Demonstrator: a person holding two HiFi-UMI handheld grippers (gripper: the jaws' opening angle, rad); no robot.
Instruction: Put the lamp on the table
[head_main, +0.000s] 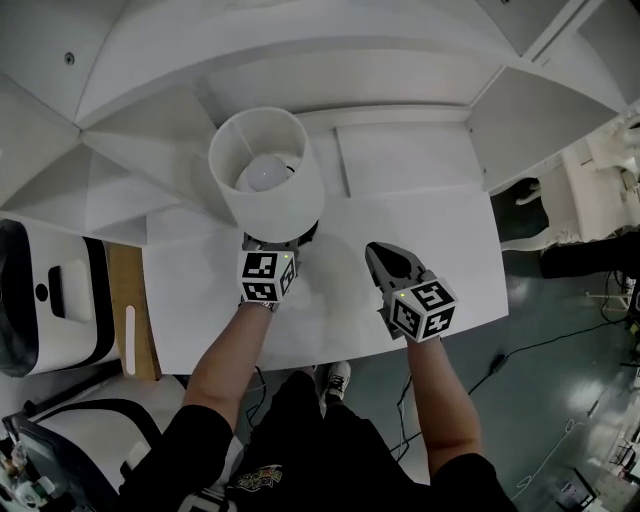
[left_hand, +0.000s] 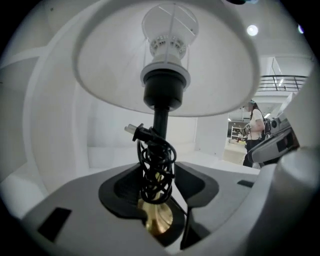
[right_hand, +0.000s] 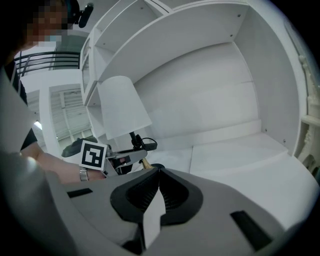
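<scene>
Lamp (left_hand: 161, 120) upright, axis vert, shade (head_main: 272, 203) up

In the head view the lamp shade (head_main: 265, 165) hides the stem (left_hand: 161, 120), the brass base (left_hand: 159, 220) and the tips of the left tongs (head_main: 278, 240). In the left gripper view the top edge crops the shade, and the tongs cover part of the base.

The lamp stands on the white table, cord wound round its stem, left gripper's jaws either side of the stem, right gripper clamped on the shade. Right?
Wrong on the right gripper: the right gripper view shows its jaws together on nothing, off to the side of the lamp. The cord, table and left gripper are as stated.
</scene>
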